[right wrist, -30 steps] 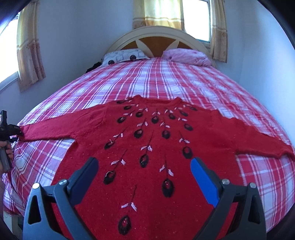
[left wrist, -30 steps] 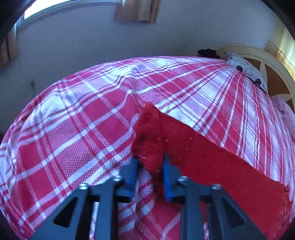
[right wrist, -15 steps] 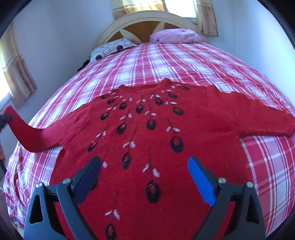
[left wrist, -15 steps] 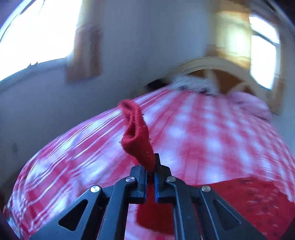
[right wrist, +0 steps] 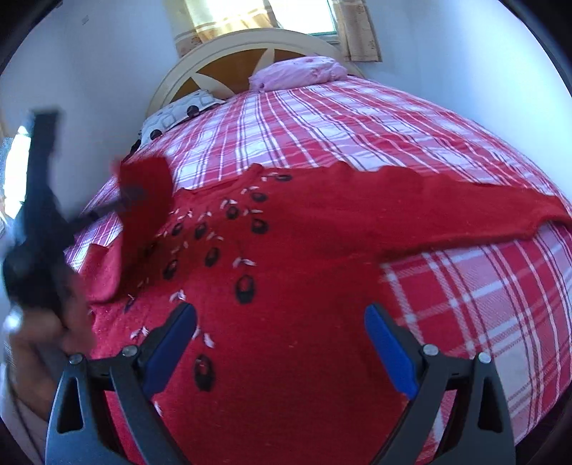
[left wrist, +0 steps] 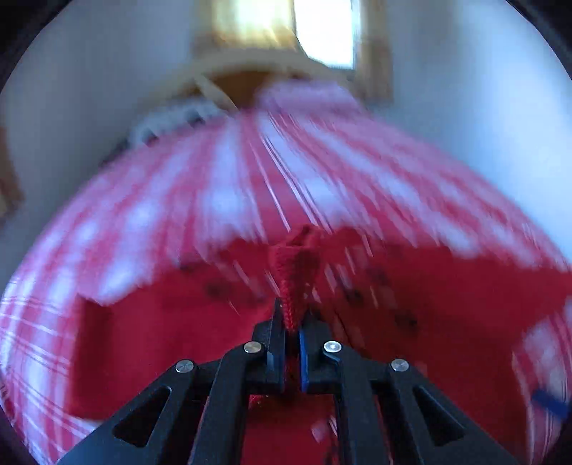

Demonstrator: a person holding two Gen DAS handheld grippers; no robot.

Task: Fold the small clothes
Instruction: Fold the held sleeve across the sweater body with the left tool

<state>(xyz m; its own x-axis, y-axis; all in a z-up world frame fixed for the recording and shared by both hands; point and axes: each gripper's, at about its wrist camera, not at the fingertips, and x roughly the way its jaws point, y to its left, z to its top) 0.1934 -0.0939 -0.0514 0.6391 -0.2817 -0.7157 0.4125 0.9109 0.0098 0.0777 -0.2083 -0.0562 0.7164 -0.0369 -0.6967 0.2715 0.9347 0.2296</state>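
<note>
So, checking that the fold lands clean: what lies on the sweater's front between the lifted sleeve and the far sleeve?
Nothing extra: in the right wrist view, only the sweater front lies bare between the lifted sleeve and the far sleeve.

Plaid-covered bed (right wrist: 357, 121); red sweater (right wrist: 304, 286) spread; two pillows (right wrist: 296, 73).

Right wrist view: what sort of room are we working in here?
Most likely a bedroom. The red sweater lies spread on a bed with a plaid cover, two pillows sit against an arched headboard, and a curtained window is behind it.
</note>
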